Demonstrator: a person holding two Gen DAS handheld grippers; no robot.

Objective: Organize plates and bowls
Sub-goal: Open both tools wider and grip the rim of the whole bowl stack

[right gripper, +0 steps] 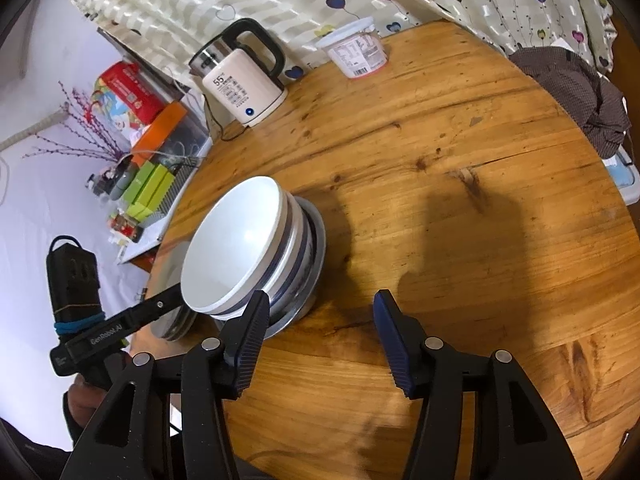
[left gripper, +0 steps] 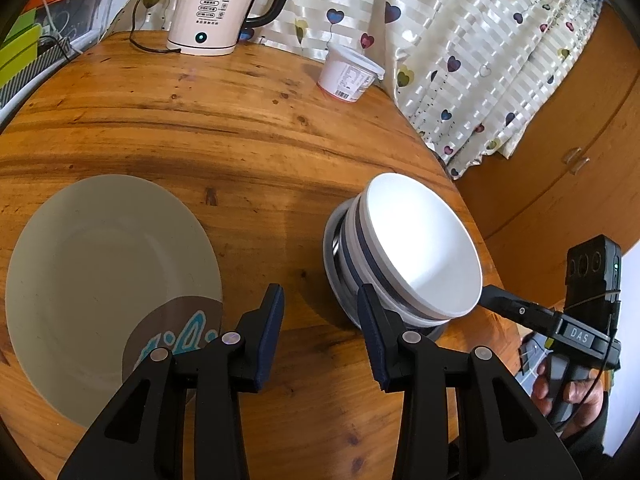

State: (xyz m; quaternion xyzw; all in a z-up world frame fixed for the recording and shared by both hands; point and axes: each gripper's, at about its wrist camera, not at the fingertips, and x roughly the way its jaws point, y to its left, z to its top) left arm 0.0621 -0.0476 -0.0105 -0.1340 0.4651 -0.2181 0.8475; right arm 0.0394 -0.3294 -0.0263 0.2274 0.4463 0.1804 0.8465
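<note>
Left wrist view: showing grey plate (left gripper: 108, 276) lying flat at left, stacked bowls (left gripper: 408, 248) right. Left gripper (left gripper: 320, 332) and right gripper (right gripper: 318, 336) gaping wide, holding nothing. Likely handling as stiff, glazed, slippery, breakable; gripping at rims.

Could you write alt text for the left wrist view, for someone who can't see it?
An open black two-finger tool hovers over a round wooden table, between a large grey plate and stacked white bowls. A kettle stands behind.
</note>
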